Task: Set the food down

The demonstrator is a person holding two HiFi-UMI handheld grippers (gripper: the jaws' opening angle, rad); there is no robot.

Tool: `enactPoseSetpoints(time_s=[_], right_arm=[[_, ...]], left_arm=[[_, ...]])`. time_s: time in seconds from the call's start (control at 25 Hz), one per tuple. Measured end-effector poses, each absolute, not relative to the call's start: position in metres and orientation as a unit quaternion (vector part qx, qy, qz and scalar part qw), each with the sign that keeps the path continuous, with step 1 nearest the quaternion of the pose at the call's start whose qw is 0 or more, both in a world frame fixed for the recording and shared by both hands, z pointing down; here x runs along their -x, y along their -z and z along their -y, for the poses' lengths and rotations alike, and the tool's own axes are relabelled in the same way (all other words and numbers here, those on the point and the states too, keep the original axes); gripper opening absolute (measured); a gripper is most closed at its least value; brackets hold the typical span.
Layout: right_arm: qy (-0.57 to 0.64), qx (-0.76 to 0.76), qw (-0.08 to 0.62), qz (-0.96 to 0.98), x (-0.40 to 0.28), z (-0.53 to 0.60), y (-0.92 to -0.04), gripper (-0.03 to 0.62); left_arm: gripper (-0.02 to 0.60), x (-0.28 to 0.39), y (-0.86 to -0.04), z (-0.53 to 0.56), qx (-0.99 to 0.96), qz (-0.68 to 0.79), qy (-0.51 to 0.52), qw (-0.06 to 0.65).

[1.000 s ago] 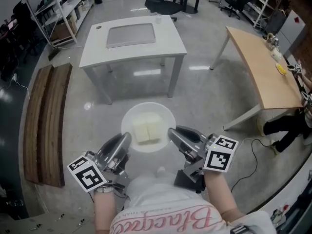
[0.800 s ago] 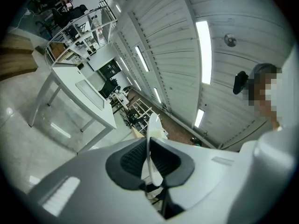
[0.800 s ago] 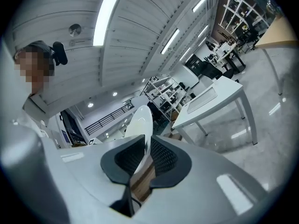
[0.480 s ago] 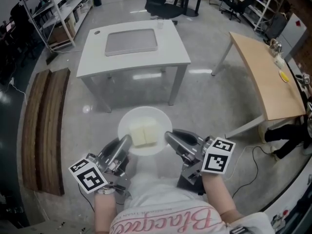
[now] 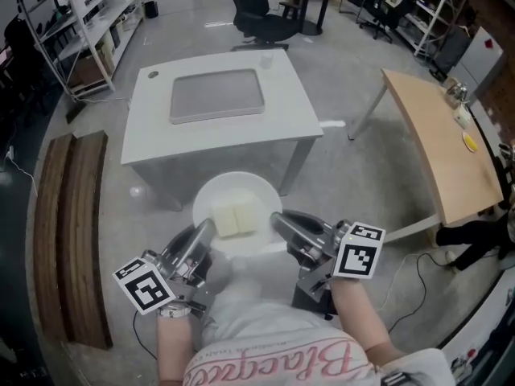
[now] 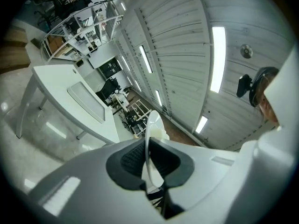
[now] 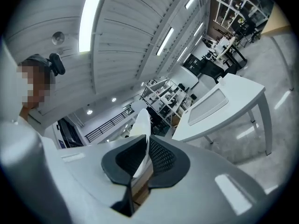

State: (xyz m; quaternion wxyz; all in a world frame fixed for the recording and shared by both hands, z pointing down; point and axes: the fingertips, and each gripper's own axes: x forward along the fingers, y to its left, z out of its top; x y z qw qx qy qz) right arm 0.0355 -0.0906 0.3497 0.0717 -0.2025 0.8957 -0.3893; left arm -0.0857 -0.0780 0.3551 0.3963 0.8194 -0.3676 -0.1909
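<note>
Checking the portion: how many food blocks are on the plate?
2. One block lies left on the plate, the other beside it on the right; none looks hidden.

The person wears a white shirt (image 5: 241, 322) with pink cursive lettering (image 5: 273, 366). The left gripper (image 5: 208, 228) and right gripper (image 5: 278, 218) have glossy grey shells, black ribbed pads (image 6: 131, 158) and a black-and-white marker cube (image 5: 145, 288) each. The right jaws are closing, a white plate (image 5: 233, 185) rim between them.
</note>
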Motion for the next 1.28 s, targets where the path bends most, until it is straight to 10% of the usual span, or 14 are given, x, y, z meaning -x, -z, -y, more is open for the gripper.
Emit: enactPoseSetpoints(time_s=[1.28], right_arm=[[0.397, 0.279, -0.034, -0.874, 0.032, 0.323, -0.405, 0.046]], left_arm=[[0.025, 0.148, -0.402, 0.312, -0.791, 0.395, 0.13, 0.45]])
